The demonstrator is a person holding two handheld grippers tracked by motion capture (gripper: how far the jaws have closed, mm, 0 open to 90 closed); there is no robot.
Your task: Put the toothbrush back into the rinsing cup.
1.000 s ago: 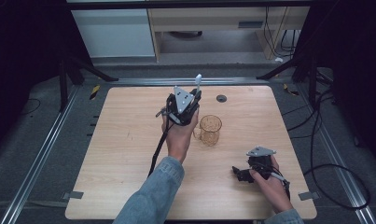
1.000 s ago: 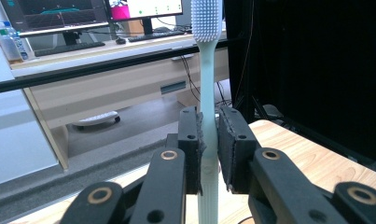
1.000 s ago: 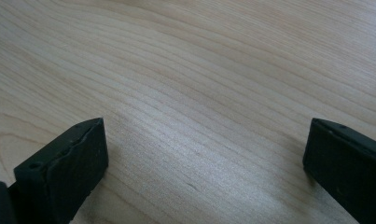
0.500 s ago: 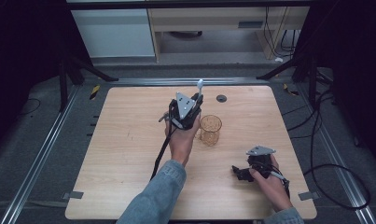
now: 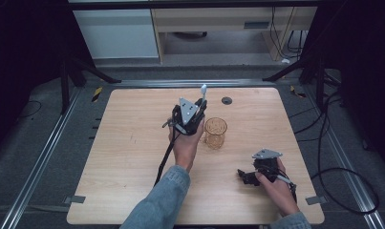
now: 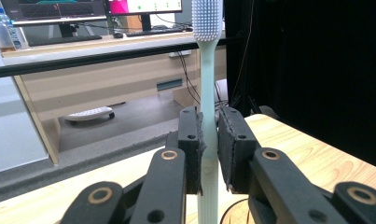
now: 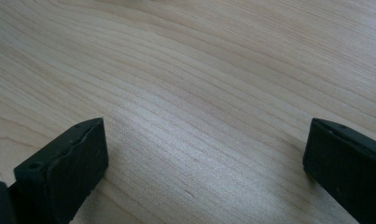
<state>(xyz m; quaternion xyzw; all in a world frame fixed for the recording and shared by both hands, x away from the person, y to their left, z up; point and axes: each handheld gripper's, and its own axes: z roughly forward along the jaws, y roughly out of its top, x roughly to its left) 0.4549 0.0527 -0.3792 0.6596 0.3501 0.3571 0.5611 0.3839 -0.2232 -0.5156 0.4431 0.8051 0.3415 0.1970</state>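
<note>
Left gripper (image 5: 196, 110) dropped a bit closer beside the amber glass (image 5: 215, 132), clamped on an upright toothbrush (image 6: 206, 84), right gripper (image 7: 206, 163) rested wide open on the table (image 5: 133, 143).

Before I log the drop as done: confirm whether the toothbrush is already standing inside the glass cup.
No: the left claw holds the toothbrush upright, clamped by its handle, beside the glass cup.

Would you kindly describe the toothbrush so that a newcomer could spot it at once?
On the wooden table, find the amber glass cup near the middle. Just left of it, the left hand-held gripper clamps a pale green toothbrush upright, its white bristles on top.
</note>
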